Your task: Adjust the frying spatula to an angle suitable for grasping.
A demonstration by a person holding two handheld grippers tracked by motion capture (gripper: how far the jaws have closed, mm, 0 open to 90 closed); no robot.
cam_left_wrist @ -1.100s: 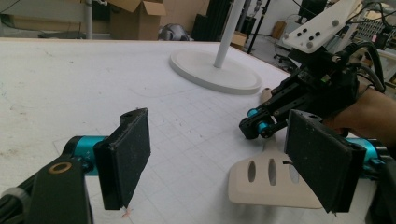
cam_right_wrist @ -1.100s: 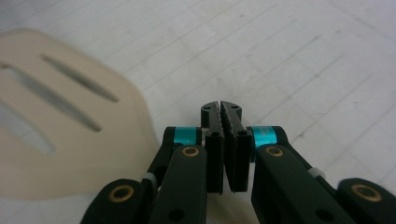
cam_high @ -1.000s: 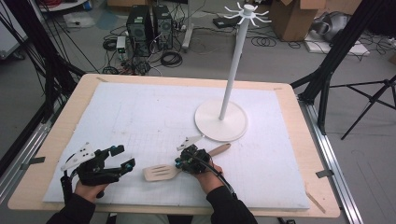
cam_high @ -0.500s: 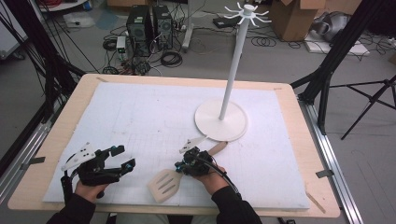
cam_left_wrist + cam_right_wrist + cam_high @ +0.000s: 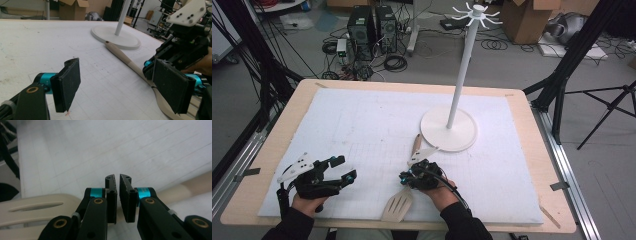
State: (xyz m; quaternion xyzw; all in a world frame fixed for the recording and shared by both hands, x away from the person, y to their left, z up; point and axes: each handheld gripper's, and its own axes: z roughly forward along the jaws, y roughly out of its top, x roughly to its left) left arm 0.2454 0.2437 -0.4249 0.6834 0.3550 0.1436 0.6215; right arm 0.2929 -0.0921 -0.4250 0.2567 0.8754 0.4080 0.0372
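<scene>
You are holding both grippers low near your edge of the wooden table [image 5: 272, 150], with your forearms crossing the near border of the white gridded mat [image 5: 362, 120]. Your left gripper [image 5: 344, 168] is sitting toward the near left corner with its jaws standing wide apart and nothing between them; in the left gripper view the bare mat is lying open between the pads [image 5: 68, 82]. Your right gripper [image 5: 409, 179] is hovering over the neck of the beige slotted spatula [image 5: 398, 206], which is lying flat on the mat: its blade is pointing at the near edge, close to the mat's border, and its handle is running away from you toward the stand. The right jaws have just been opening and are now standing a narrow slit apart. In the right gripper view [image 5: 117, 178] nothing is showing between the pads, and the spatula [image 5: 37, 207] is passing beneath them, blade on one side and handle on the other. Farther out, the handle tip is ending just beside the round base of the white hook stand [image 5: 448, 135], whose pole is rising upright. To the left of the stand the mat is lying open right to its far edge.
</scene>
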